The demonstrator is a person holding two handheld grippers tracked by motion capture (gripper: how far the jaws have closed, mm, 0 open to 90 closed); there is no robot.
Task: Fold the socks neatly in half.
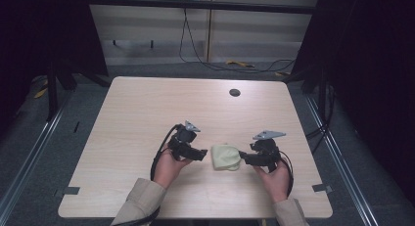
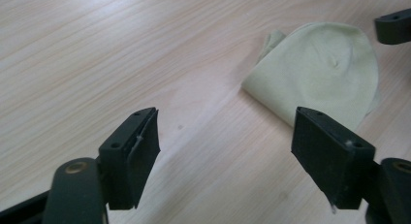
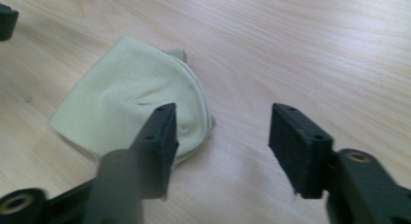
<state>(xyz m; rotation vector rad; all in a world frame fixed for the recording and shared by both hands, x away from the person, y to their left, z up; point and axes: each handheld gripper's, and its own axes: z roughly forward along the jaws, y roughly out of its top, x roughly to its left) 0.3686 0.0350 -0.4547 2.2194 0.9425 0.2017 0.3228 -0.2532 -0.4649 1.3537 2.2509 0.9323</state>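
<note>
Left claw (image 1: 204, 154): jaws apart, nothing between them, pointing right | Right claw (image 1: 243, 159): jaws apart, nothing between them, pointing left | Both forearms enter from the near edge.

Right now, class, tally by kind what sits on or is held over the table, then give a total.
Cloth: 1
Grippers: 2, left gripper, right gripper
Table hole: 1
Total: 4

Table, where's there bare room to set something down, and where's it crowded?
The far half of the table is bare, from the grippers out to the far edge, except a dark hole far right. The near strip between the sleeves is free too. It is crowded mid-table: the cloth lies between the open left gripper and right gripper.
</note>
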